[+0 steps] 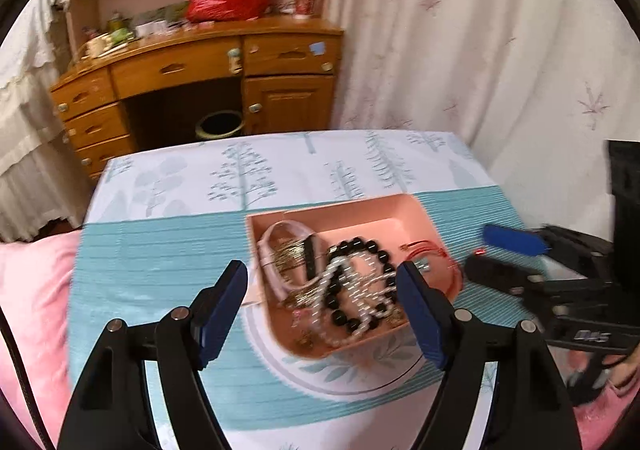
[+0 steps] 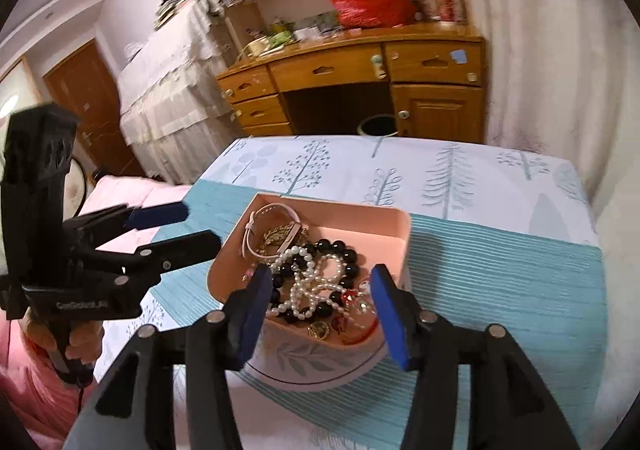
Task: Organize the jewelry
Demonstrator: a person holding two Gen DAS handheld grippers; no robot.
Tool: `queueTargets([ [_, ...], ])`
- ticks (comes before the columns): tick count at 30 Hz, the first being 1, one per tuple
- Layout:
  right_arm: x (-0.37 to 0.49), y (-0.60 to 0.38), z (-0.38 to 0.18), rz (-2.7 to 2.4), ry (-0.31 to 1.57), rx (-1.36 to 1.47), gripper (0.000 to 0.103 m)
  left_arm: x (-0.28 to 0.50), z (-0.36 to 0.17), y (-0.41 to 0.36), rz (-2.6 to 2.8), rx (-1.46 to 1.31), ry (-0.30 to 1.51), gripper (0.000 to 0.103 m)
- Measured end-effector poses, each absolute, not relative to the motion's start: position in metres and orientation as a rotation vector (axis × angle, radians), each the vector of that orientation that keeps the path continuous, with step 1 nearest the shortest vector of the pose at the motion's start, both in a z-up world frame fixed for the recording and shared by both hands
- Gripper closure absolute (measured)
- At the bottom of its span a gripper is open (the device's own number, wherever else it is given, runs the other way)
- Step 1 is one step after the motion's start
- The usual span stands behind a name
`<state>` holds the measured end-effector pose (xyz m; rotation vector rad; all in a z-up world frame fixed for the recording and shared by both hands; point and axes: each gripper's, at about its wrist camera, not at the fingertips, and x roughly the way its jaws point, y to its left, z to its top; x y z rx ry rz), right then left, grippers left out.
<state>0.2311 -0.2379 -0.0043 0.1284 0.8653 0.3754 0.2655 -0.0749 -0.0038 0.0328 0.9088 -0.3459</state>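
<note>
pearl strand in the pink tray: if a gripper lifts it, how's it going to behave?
Probably floppy: the pearl strand lies in loose loops, so it should drape and swing. It's tangled with the black bead bracelet, so that will likely drag along. Round, glossy beads may slip between flat fingers. The pink tray looks light and might shift.

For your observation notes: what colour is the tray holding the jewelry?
Pale pink tray, clearest in the right wrist view.
</note>
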Motion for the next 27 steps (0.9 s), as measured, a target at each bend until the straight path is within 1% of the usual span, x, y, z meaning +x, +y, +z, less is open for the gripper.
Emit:
queueTargets([
  [1, 0.226, -0.24, 0.001, 0.342, 0.86, 0.151, 0.038, 0.262, -0.001, -0.073, -0.316, 0.04, 0.919, 0.023],
  [2, 0.224, -0.242, 0.004, 0.322, 0.858, 0.165, 0.03, 0.259, 0.001, -0.072, -0.305, 0.041, 0.922, 0.021],
  [3, 0.219, -0.244, 0.009, 0.3, 0.856, 0.18, 0.026, 0.252, 0.005, -0.069, -0.287, 0.04, 0.924, 0.021],
  [4, 0.213, -0.245, 0.014, 0.28, 0.856, 0.194, 0.023, 0.244, 0.01, -0.067, -0.279, 0.039, 0.922, 0.021],
  [9, 0.171, -0.239, 0.038, 0.221, 0.851, 0.218, 0.016, 0.2, 0.031, -0.055, -0.214, 0.054, 0.933, 0.017],
  [12, 0.14, -0.233, 0.048, 0.139, 0.859, 0.19, 0.014, 0.168, 0.041, -0.047, -0.17, 0.045, 0.926, 0.017],
  [16, 0.105, -0.222, 0.052, 0.045, 0.876, 0.141, 0.014, 0.129, 0.047, -0.04, -0.134, 0.065, 0.92, 0.014],
  [23, 0.047, -0.209, 0.052, 0.03, 0.905, 0.175, 0.014, 0.076, 0.055, -0.028, -0.153, 0.029, 0.923, 0.012],
  [27, 0.022, -0.191, 0.055, 0.013, 0.915, 0.118, 0.013, 0.051, 0.058, -0.023, -0.154, 0.027, 0.92, 0.011],
])
